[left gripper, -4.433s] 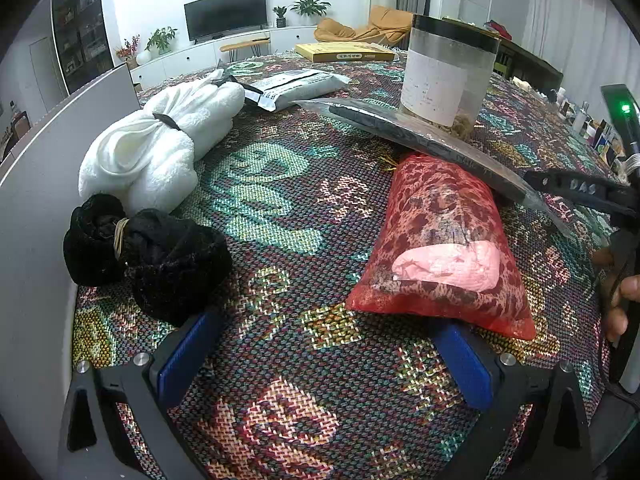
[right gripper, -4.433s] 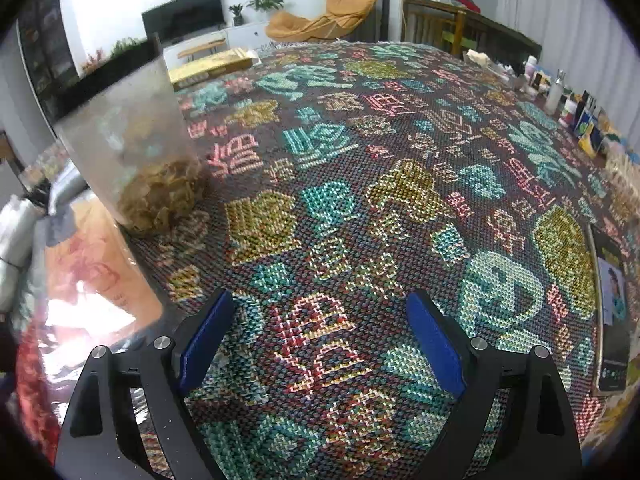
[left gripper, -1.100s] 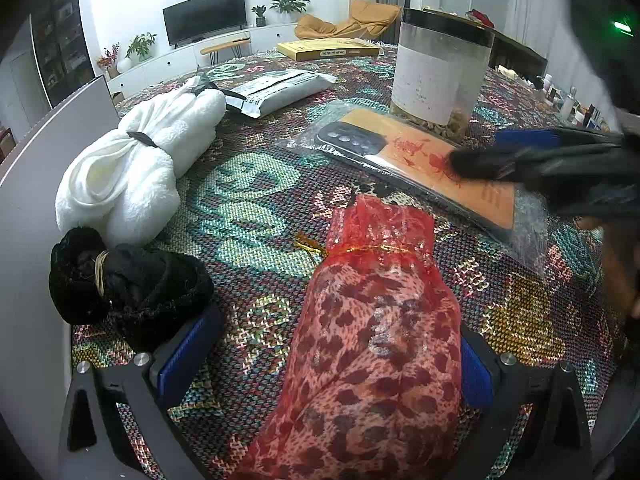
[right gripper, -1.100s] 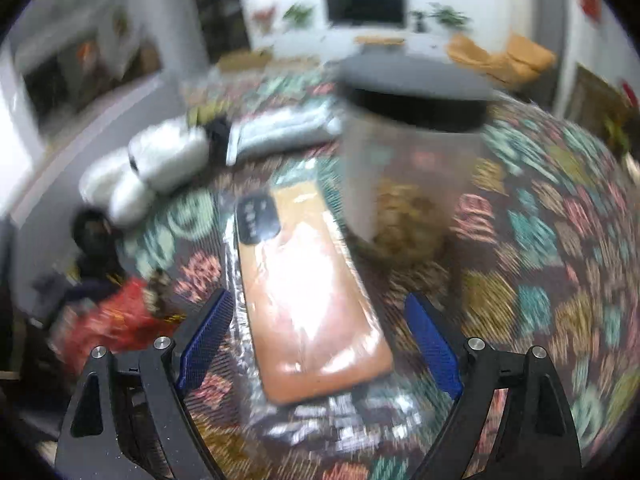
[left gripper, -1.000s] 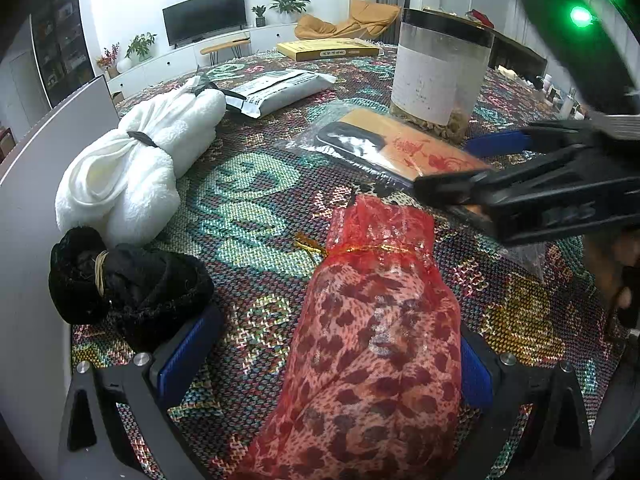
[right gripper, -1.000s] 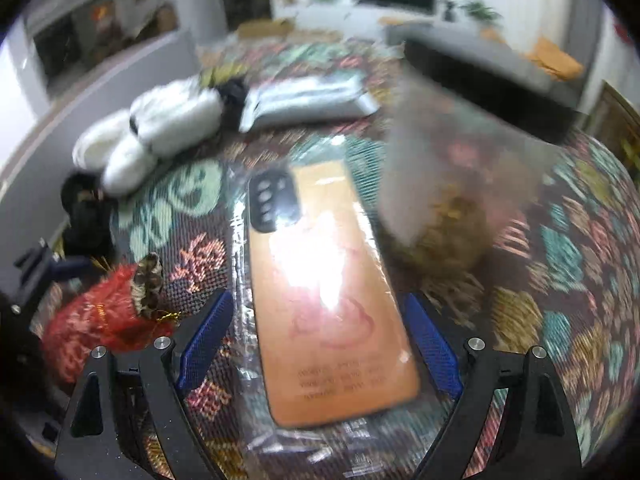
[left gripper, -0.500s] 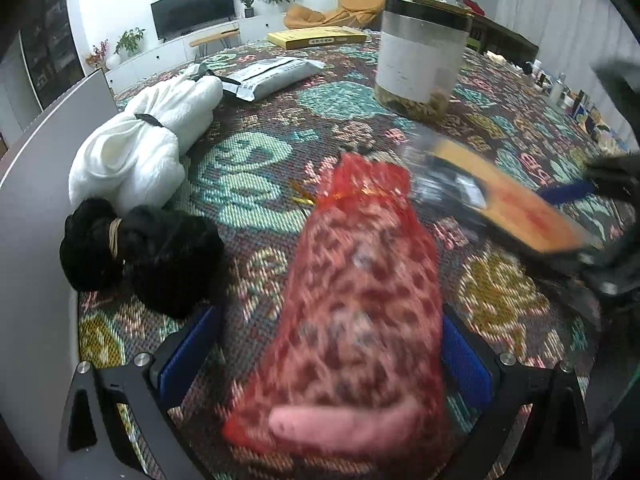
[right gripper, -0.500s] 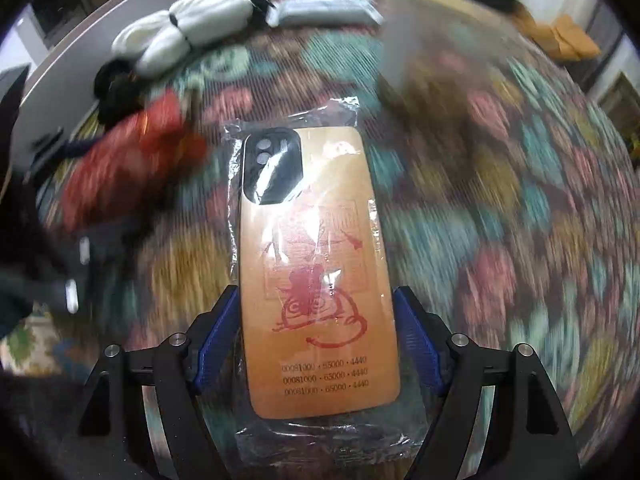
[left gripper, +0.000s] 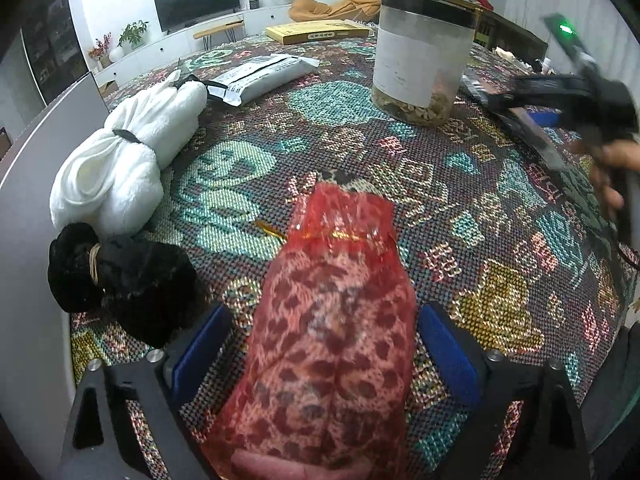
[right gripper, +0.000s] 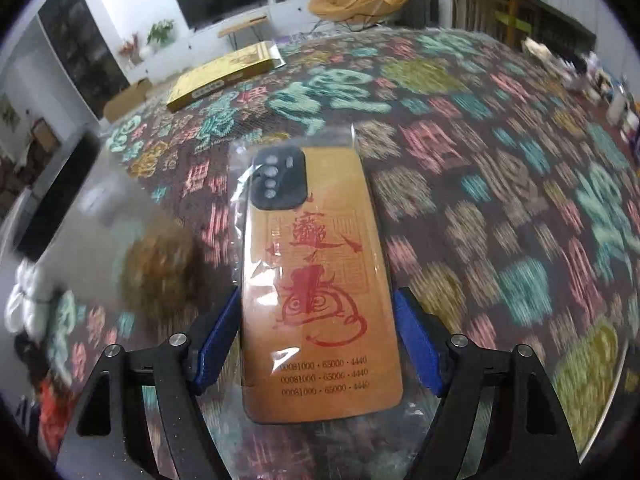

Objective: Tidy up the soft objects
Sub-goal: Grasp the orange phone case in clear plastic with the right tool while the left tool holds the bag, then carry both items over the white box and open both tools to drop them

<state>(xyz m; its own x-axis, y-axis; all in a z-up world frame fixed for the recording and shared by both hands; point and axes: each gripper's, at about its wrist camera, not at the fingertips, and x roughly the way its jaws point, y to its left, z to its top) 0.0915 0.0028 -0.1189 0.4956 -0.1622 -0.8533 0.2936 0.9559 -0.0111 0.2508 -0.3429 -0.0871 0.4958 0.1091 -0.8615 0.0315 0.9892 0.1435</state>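
Two grippers in use over patterned tablecloth (left gripper: 500, 216). Left gripper (left gripper: 320, 356): jaws just closing in, red leopard-print mesh pouch (left gripper: 332, 320) between the blue pads; contact on either pad unclear. Right gripper (right gripper: 318, 344): pads clamped on edges of orange phone case in clear bag (right gripper: 320, 280), jaws just opening slightly. White plush bundle (left gripper: 124, 160) and black bundle (left gripper: 116, 276) far left; clear jar (left gripper: 420, 56) far right

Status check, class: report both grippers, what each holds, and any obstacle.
Left gripper closing on red mesh pouch. Right gripper holds bagged phone case. Jar ahead.
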